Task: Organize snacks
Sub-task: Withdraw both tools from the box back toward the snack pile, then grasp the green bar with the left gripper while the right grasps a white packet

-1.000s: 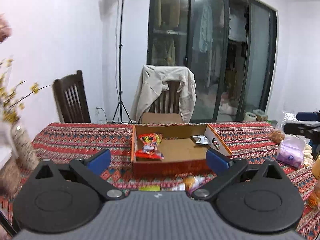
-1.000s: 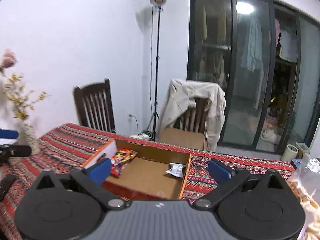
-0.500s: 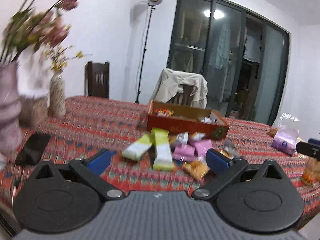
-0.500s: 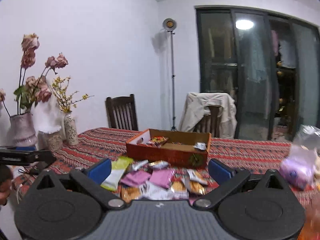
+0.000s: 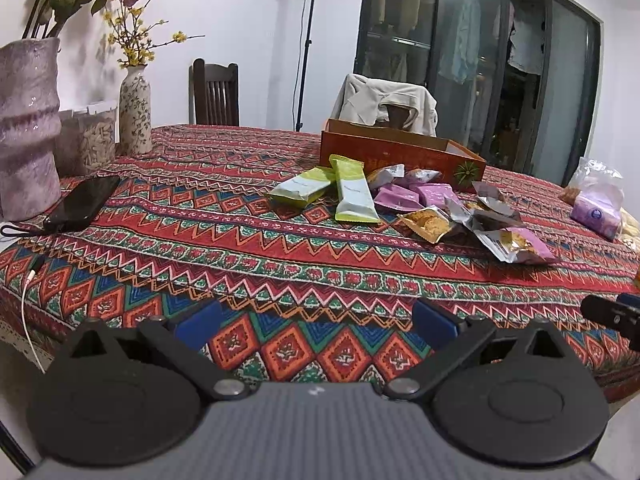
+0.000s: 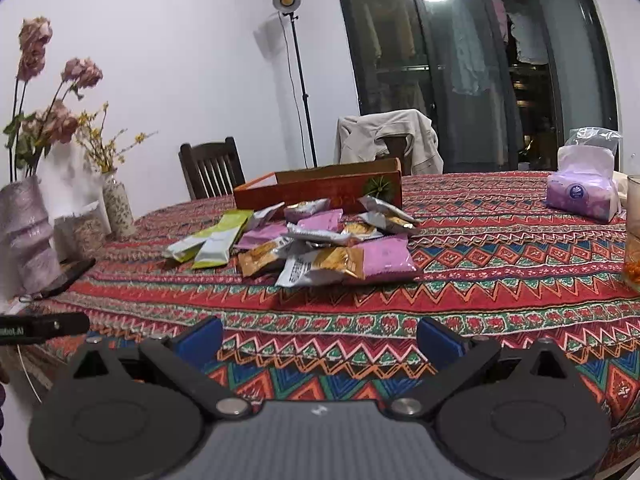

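Note:
A heap of snack packets [image 5: 424, 204] [image 6: 316, 240] lies mid-table: green bars [image 5: 354, 192] [image 6: 218, 238], purple packs [image 5: 434, 194] [image 6: 382, 258], gold and silver wrappers [image 5: 426, 222] [image 6: 264, 258]. Behind the heap stands an orange cardboard box [image 5: 400, 152] [image 6: 320, 192]; its inside is hidden from this low angle. My left gripper [image 5: 316, 322] is open and holds nothing, low over the near table edge. My right gripper [image 6: 320, 338] is open too, with nothing between its fingers, short of the heap.
A patterned tablecloth [image 5: 240, 248] covers the table. At the left stand vases [image 5: 26, 128] [image 6: 116, 208], a jar [image 5: 90, 136] and a black phone [image 5: 82, 202]. A purple tissue pack [image 5: 596, 206] [image 6: 582, 194] and a glass [image 6: 632, 232] sit at the right. Chairs [image 6: 212, 168] stand behind.
Both grippers have pulled back from above the box and dropped low to the near table edge. The snack heap now lies ahead of them. Both stay open.

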Demonstrator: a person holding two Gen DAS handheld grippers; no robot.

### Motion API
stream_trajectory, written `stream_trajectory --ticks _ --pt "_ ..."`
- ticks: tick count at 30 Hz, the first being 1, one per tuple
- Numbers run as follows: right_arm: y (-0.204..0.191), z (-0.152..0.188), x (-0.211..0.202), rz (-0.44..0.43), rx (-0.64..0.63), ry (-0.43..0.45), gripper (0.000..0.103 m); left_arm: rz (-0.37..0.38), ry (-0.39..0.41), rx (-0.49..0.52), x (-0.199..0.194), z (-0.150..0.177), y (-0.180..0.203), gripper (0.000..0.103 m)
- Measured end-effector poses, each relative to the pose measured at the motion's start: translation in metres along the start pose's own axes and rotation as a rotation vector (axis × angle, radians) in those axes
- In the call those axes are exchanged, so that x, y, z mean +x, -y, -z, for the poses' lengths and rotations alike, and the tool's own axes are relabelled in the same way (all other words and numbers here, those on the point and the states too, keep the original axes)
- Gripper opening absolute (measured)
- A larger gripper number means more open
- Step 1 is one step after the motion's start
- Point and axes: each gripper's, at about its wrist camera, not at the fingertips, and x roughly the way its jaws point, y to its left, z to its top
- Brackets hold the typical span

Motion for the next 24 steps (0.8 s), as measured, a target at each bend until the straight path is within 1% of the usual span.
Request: stream_trajectory --ticks 5,11,18,19,21,24 --pt "0.001 -0.004 0.01 0.018 0.012 -0.011 0.103 0.001 -0.01 0.015 0.01 -0.005 0.001 0.103" --pt "0.004 -0.01 0.026 0.026 -0.002 -0.013 0.103 0.024 -0.04 0.001 0.032 -0.012 -0.001 0.103" --pt "0.011 -0.034 0.061 0.028 -0.055 -0.015 0.101 0.05 -0.029 0.035 0.067 -0.031 0.004 0.103" --pt "0.012 -0.038 0.068 0.025 -0.066 -0.018 0.101 0.055 -0.032 0.04 0.074 -0.035 0.005 0.103" --pt "0.014 -0.05 0.084 0.007 -0.079 -0.036 0.096 0.065 -0.034 0.051 0.085 -0.043 0.008 0.103" --pt "0.019 -0.07 0.107 -0.049 -0.031 -0.058 0.096 0.072 -0.028 0.077 0.104 -0.057 0.014 0.103"
